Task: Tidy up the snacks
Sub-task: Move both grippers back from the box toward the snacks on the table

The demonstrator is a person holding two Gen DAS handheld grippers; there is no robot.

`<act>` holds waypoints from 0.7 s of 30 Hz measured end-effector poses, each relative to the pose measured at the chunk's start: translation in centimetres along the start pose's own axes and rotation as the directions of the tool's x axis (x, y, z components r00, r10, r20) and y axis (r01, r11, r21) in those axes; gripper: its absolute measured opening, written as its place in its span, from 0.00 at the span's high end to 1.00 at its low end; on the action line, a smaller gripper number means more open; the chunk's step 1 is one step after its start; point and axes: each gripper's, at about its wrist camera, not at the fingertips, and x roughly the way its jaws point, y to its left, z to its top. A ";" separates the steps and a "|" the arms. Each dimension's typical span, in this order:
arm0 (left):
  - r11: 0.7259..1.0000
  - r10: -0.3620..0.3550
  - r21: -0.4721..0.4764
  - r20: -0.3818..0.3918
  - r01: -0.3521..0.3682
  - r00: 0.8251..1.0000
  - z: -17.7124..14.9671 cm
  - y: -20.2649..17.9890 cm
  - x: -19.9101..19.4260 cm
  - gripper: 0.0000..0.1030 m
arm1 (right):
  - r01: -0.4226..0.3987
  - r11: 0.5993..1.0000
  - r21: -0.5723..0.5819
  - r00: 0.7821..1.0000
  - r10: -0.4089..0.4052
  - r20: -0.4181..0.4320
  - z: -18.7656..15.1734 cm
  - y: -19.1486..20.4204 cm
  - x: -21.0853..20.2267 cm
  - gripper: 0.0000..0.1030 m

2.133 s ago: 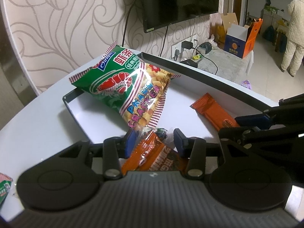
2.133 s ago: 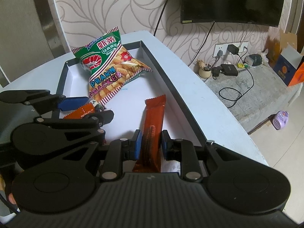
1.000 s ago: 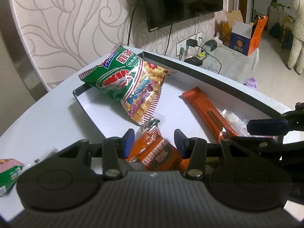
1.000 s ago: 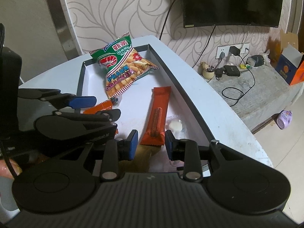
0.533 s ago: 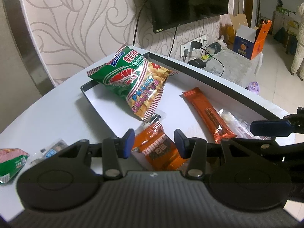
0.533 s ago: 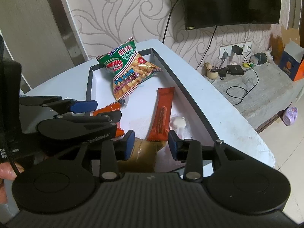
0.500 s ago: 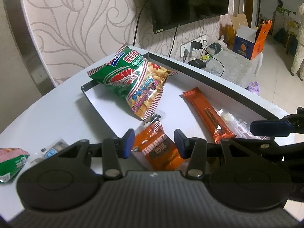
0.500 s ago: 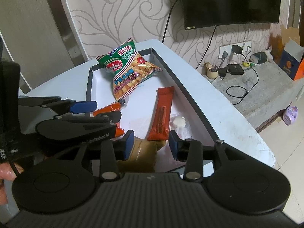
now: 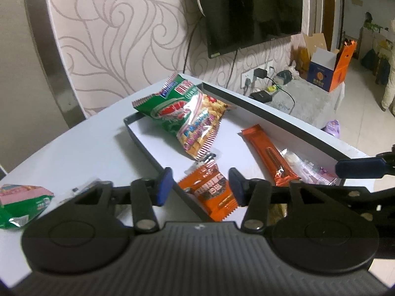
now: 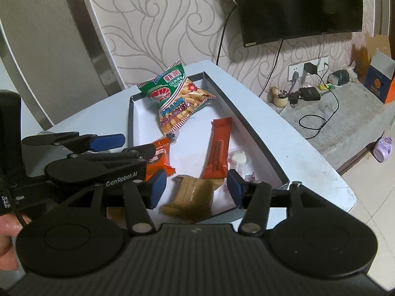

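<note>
White table (image 9: pixel 81 153) carries a dark-rimmed tray (image 10: pixel 249 120) with a white floor, set along the table's right side. Left of the tray, directly on the tabletop: a green-and-pink snack pack (image 9: pixel 19 204) near the front edge and a small clear wrapper (image 9: pixel 81 188) just beside it, partly hidden. Rest of the visible tabletop is bare; its right front corner looks scuffed.

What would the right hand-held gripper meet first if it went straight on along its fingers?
Probably the brown packet lying in the tray, right between the right hand-held gripper's opening, empty jaws. Depth is unclear, but it points downward, so packet or tray floor comes first.
</note>
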 end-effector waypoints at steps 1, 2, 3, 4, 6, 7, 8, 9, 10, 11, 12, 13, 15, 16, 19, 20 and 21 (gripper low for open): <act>1.000 0.003 -0.002 0.007 -0.003 1.000 0.0 0.1 -0.3 0.42 | -0.003 1.000 0.002 1.000 0.003 0.004 -0.1 0.1 -0.2 0.37; 1.000 0.003 -0.004 0.014 -0.003 1.000 0.0 0.1 -0.6 0.42 | -0.007 1.000 0.006 1.000 0.007 0.010 -0.1 0.1 -0.5 0.35; 1.000 0.003 -0.005 0.019 -0.003 1.000 0.0 0.2 -0.8 0.42 | -0.011 1.000 0.011 1.000 0.011 0.016 -0.2 0.2 -0.8 0.33; 1.000 0.003 -0.008 0.024 -0.003 1.000 0.0 0.2 -1.1 0.42 | -0.016 1.000 0.015 1.000 0.016 0.020 -0.3 0.3 -1.1 0.33; 1.000 0.003 -0.019 0.029 -0.002 1.000 0.0 0.5 -1.5 0.42 | -0.023 1.000 0.019 0.999 0.022 0.030 -0.4 0.5 -1.6 0.30; 1.000 0.001 -0.024 0.032 0.000 0.999 -0.1 0.6 -1.7 0.42 | -0.026 0.999 0.020 0.999 0.026 0.034 -0.4 0.6 -1.9 0.29; 1.000 0.001 -0.026 0.037 0.000 0.999 -0.1 0.7 -1.9 0.42 | -0.029 0.999 0.021 0.999 0.028 0.039 -0.5 0.7 -2.1 0.28; 1.000 0.002 -0.028 0.042 -0.001 0.999 -0.2 0.8 -2.2 0.42 | -0.027 0.999 0.020 0.999 0.026 0.043 -0.5 0.9 -2.4 0.28; 1.000 0.003 -0.029 0.047 -0.002 0.999 -0.3 0.8 -2.4 0.42 | -0.026 1.000 0.016 0.999 0.025 0.046 -0.6 1.1 -2.7 0.28; 1.000 0.003 -0.031 0.049 -0.001 0.999 -0.3 1.0 -2.5 0.42 | -0.027 1.000 0.014 0.998 0.027 0.050 -0.7 1.3 -3.0 0.27; 0.999 0.004 -0.034 0.052 -0.002 0.999 -0.3 1.1 -2.7 0.42 | -0.030 0.999 0.012 0.998 0.029 0.050 -0.7 1.4 -3.2 0.27; 0.999 0.004 -0.038 0.055 -0.002 0.998 -0.4 1.2 -2.9 0.42 | -0.033 0.999 0.014 0.998 0.032 0.052 -0.8 1.5 -3.4 0.27; 0.999 0.005 -0.042 0.066 -0.003 0.998 -0.5 1.6 -3.4 0.42 | -0.039 0.999 0.016 0.998 0.038 0.056 -1.0 1.8 -3.7 0.26; 0.999 0.006 -0.045 0.073 -0.002 0.997 -0.5 1.8 -3.7 0.42 | -0.043 0.999 0.016 0.997 0.042 0.059 -1.0 1.9 -3.9 0.25; 0.998 0.007 -0.061 0.101 -0.001 0.995 -1.1 2.7 -5.0 0.42 | -0.056 0.998 0.015 0.996 0.055 0.068 -1.2 2.5 -4.7 0.21; 0.998 0.012 -0.064 0.109 -0.005 0.994 -1.4 3.0 -5.4 0.42 | -0.064 0.998 0.013 0.995 0.063 0.071 -1.3 2.7 -4.9 0.20; 0.998 0.017 -0.067 0.116 -0.010 0.993 -1.8 3.5 -5.9 0.42 | -0.073 0.997 0.008 0.995 0.072 0.073 -1.4 3.1 -5.2 0.19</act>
